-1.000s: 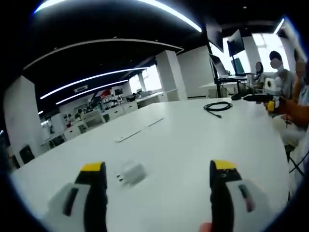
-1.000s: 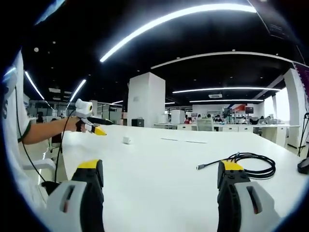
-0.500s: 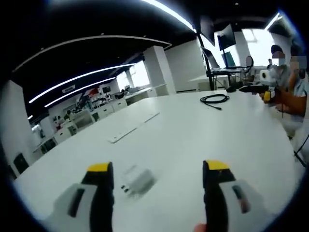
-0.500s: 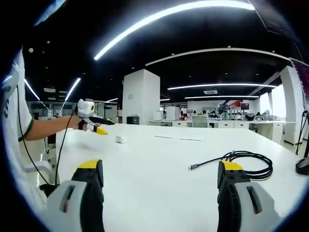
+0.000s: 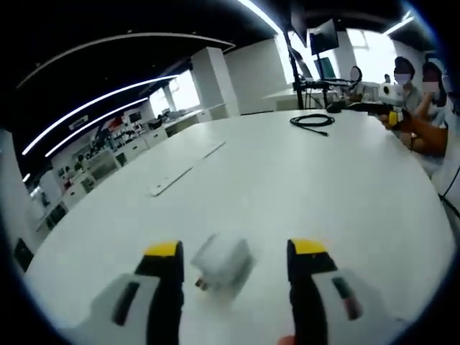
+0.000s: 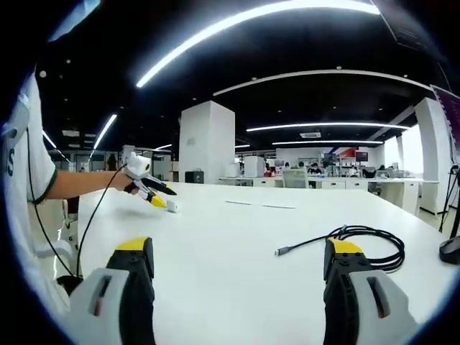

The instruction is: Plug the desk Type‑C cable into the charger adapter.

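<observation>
Adapter [image 5: 223,260], small and white, lies on the table [image 5: 309,180] between the spread jaws of the left gripper [image 5: 236,256], its prongs pointing toward the left jaw; I cannot tell whether either jaw touches it. In the right gripper view that same gripper [image 6: 154,198] tips down over the adapter [image 6: 172,206] at the far side of the table [image 6: 237,244]. The cable [image 6: 352,241] lies coiled well apart from it, its plug end stretched out on the bare top just ahead of the right gripper [image 6: 237,255], whose jaws stand wide with nothing between them. The likeliest trouble is at the adapter: it is light and smooth on a slick top, so jaws closing off-centre could skate it aside or spin it, or pinch the prongs instead of the body. A grip that covers the port face would leave no way in for the plug. On the cable side, a hold too far back from the plug would let the end droop and miss the port, and the coil's drag could pull it askew. Which face carries the port is too blurred to tell.
</observation>
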The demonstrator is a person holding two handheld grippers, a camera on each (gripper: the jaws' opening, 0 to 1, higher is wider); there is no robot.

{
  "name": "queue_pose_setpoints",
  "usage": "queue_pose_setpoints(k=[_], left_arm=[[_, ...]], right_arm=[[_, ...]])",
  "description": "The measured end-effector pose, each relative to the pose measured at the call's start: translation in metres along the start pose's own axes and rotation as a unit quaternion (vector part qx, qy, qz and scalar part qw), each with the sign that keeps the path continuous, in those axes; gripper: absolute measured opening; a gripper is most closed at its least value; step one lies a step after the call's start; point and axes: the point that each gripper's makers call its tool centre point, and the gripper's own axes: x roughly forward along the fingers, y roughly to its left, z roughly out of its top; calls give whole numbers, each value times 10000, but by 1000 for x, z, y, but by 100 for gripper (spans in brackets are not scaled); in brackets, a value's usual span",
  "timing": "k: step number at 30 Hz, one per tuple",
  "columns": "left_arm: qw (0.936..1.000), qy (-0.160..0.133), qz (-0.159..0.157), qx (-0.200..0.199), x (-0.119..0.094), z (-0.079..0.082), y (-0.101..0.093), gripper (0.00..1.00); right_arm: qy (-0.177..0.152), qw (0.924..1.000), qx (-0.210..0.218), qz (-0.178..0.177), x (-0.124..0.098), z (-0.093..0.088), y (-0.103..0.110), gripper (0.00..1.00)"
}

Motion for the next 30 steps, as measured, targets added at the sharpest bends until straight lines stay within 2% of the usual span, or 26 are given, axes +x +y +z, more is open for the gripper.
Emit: queue_pose_setpoints(k=[2,5,11,15,23,30], left_arm=[[9997,210,-10,82,2,-6,4,57],[9996,186,-174,136,6,-5,4,55],[9986,340,-354,202,11,-7,7,50],[9969,543,-531,228,14,-12,9,48],[9909,862,-1007,243,18,-14,5,40],[9857,1109,-1249,229,18,-11,4,36]], right_arm=[[10,10000,13,-22,1,0,-2,100],[13,10000,19,-50,2,0,-4,100],[12,10000,11,-57,6,2,-5,100],[-11,10000,16,-85,7,3,-7,100],[-32,9999,43,-115,12,4,-11,100],[-35,9999,74,-149,14,3,-14,100]])
